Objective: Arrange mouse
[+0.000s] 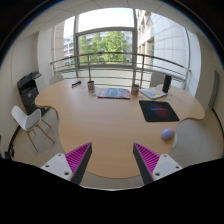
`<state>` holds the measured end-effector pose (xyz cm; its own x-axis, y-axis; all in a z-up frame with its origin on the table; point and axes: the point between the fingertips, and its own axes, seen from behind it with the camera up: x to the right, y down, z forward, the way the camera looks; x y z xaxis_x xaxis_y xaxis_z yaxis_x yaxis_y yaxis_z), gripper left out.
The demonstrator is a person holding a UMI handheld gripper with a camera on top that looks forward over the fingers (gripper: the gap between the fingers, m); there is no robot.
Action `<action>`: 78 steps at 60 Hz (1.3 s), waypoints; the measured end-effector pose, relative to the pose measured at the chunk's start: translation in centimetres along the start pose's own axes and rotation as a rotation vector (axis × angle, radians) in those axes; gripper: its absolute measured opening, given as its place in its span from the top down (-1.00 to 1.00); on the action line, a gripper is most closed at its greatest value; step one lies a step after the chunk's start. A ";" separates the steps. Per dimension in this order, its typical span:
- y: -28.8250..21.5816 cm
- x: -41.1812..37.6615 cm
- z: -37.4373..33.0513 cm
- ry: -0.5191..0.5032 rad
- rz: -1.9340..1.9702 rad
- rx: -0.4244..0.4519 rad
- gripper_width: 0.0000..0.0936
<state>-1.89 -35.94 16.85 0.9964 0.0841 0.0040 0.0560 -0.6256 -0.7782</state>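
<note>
A small rounded mouse (167, 133) lies on the wooden table (105, 125), ahead and to the right of my fingers. Just beyond it lies a dark mouse mat (158, 110). My gripper (112, 158) is open and empty, held above the table's near edge, with both pink-padded fingers (78, 157) spread wide. Nothing stands between them.
A colourful book or mat (112, 93) and a cup (90, 86) lie at the table's far side, with a laptop or papers (155, 92) at the far right. A white chair (30, 122) and a black chair (30, 92) stand at the left. Large windows lie beyond.
</note>
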 end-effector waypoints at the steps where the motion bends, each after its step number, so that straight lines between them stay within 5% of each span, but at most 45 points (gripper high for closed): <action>1: 0.7 0.7 0.4 0.012 0.001 -0.005 -0.81; 17: 8.1 17.0 8.5 0.166 0.026 -0.061 -0.81; 34: 7.8 28.3 18.8 0.203 0.109 -0.046 -0.81; 55: 3.9 30.7 24.1 0.169 0.211 -0.055 -0.78; 66: 2.6 31.0 26.4 0.213 0.150 -0.067 -0.22; 78: 2.5 30.9 26.5 0.241 0.139 -0.096 -0.03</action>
<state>27.41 -14.32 -1.64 0.9805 -0.1874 0.0595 -0.0881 -0.6893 -0.7191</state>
